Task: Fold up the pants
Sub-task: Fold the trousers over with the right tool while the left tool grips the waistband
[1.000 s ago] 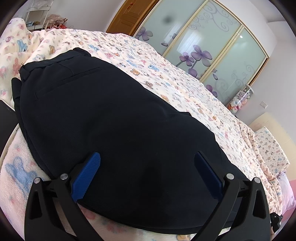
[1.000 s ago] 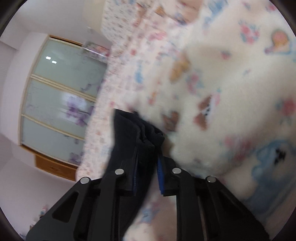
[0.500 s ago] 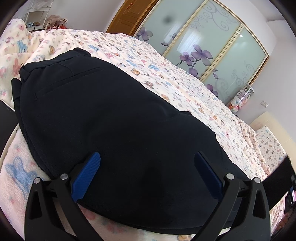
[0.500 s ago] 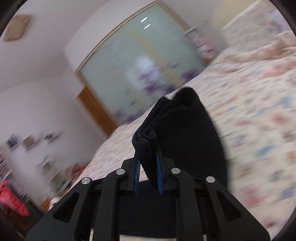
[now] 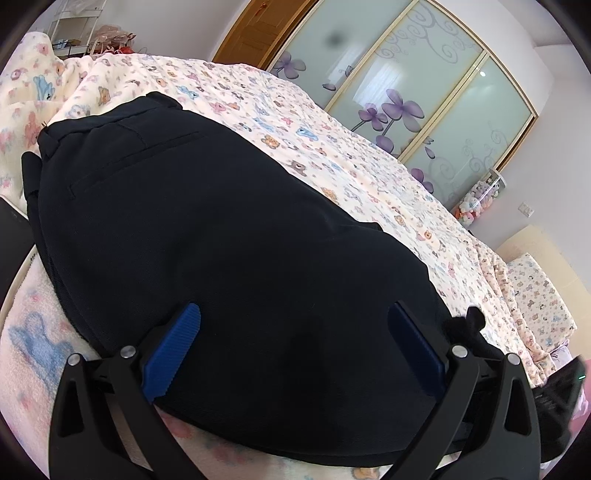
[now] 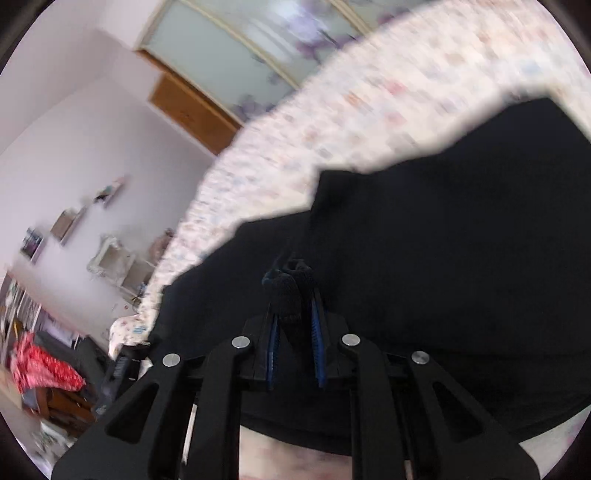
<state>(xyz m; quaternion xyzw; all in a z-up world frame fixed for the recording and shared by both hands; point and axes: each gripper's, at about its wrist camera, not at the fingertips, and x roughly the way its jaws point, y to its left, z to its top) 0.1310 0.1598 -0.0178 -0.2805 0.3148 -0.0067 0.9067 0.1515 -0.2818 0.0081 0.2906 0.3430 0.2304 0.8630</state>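
Black pants [image 5: 207, 236] lie flat on the patterned bedspread [image 5: 332, 147], waistband and back pocket at the far left. My left gripper [image 5: 293, 339] rests low over the near part of the cloth, its blue pads [image 5: 173, 350] spread wide and nothing pinched. A dark tuft of the leg end [image 5: 465, 325] and part of the other gripper show at its right edge. In the blurred right wrist view, my right gripper [image 6: 293, 291] is shut on a bunched fold of the pants [image 6: 288, 291], carried above the rest of the black fabric [image 6: 443, 258].
The bed reaches back to sliding wardrobe doors with purple flowers [image 5: 399, 107] and a wooden door [image 5: 258, 29]. A pillow [image 5: 539, 295] lies at the far right. Shelves and clutter [image 6: 55, 332] stand by the wall left of the bed.
My right gripper swung from the bedspread up and over the pants, rolling upright, the leg end still pinched. That cloth has come into the left view's right edge. The left gripper stayed still.
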